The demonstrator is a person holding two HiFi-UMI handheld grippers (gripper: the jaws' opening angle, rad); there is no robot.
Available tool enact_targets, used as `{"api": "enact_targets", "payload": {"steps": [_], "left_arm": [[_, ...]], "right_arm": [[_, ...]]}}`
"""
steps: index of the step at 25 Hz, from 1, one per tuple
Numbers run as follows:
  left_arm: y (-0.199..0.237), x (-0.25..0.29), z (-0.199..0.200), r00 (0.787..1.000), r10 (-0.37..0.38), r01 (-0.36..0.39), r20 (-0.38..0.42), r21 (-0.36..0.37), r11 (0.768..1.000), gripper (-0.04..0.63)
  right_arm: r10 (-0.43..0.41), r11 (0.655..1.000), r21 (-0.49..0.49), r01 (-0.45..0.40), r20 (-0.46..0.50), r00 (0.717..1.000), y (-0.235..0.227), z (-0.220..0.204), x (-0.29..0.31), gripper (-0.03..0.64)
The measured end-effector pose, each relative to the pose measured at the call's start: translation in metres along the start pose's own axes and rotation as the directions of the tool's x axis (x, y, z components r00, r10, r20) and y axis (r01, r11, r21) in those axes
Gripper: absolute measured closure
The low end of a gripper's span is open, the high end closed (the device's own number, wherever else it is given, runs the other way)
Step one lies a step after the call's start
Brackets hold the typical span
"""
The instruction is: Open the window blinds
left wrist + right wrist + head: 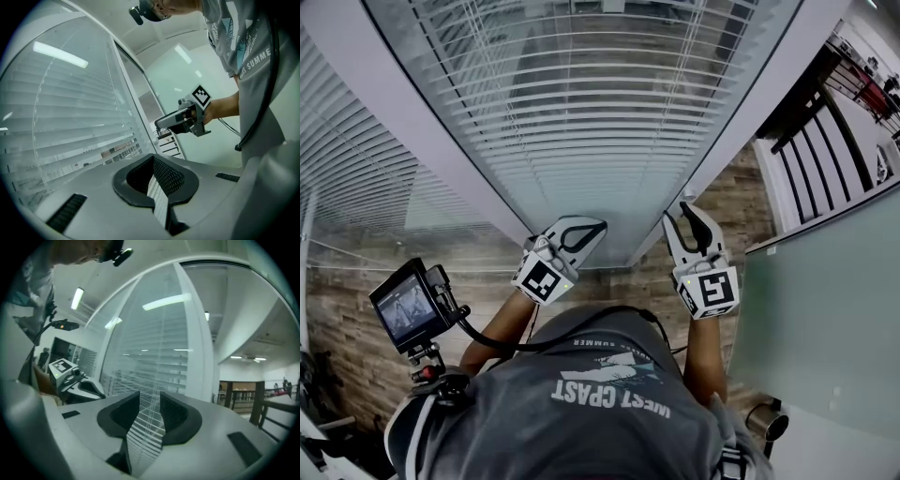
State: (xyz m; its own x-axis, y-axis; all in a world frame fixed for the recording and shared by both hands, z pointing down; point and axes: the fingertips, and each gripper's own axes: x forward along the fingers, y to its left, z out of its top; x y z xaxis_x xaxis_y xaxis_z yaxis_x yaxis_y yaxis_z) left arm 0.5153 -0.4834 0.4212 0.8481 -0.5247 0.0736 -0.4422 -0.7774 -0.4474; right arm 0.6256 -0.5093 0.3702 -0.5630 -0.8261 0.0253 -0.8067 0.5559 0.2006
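Blinds (581, 112) slats run horizontally across the window; left tool (596, 226) closed, empty; right tool (683, 217) open, empty.

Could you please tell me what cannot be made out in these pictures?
1. Blinds: no cord or wand shows; the head view's top edge cuts them off.
2. Small monitor: picture too small to read, head view.
3. What lies behind them: slats and glare hide it, both gripper views.
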Motion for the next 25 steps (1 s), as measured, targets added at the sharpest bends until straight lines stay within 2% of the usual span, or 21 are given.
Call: {"api": "enact_targets", "payload": {"steps": [3, 5, 8, 11, 14, 19, 23, 25], "left_arm": [[0.001, 0.002, 0.0, 1.0, -0.002, 0.001, -0.016, -0.009, 1.0, 0.592], [0.005, 0.0, 0.007, 1.0, 0.001, -0.001, -0.006, -0.01, 1.0, 0.592], [0.005, -0.017, 0.009, 1.0, 0.004, -0.004, -0.014, -0.014, 1.0, 0.592], [-0.007, -0.024, 0.002, 1.0, 0.004, -0.004, -0.008, -0.008, 1.0, 0.592], [-0.01, -0.02, -0.002, 1.0, 0.0, 0.0, -0.006, -0.006, 1.0, 0.592], [-0.001, -0.028, 0.005, 1.0, -0.012, 0.012, -0.01, -0.015, 1.0, 0.592], [-0.008, -0.026, -0.01, 0.999, -0.026, 0.025, -0.038, -0.024, 0.999, 0.592], [-0.006, -0.025, -0.008, 0.999, -0.027, 0.026, -0.019, -0.016, 1.0, 0.592]], "right_arm": [[0.087, 0.983, -0.16, -0.086, 0.002, 0.996, 0.016, 0.012, -0.004, 0.495], [0.116, 0.972, -0.207, -0.114, 0.001, 0.993, 0.024, 0.023, -0.005, 0.495], [0.132, 0.972, -0.198, -0.128, 0.006, 0.991, 0.042, 0.032, -0.008, 0.495], [0.122, 0.973, -0.196, -0.118, 0.007, 0.993, 0.052, 0.018, -0.018, 0.495], [0.113, 0.975, -0.191, -0.11, 0.003, 0.994, 0.047, 0.011, -0.021, 0.495], [0.091, 0.98, -0.179, -0.09, -0.002, 0.996, 0.049, 0.025, -0.016, 0.495], [0.069, 0.981, -0.184, -0.068, 0.0, 0.998, 0.048, 0.013, -0.018, 0.495], [0.057, 0.983, -0.176, -0.056, 0.0, 0.998, 0.046, 0.011, -0.017, 0.495]]}}
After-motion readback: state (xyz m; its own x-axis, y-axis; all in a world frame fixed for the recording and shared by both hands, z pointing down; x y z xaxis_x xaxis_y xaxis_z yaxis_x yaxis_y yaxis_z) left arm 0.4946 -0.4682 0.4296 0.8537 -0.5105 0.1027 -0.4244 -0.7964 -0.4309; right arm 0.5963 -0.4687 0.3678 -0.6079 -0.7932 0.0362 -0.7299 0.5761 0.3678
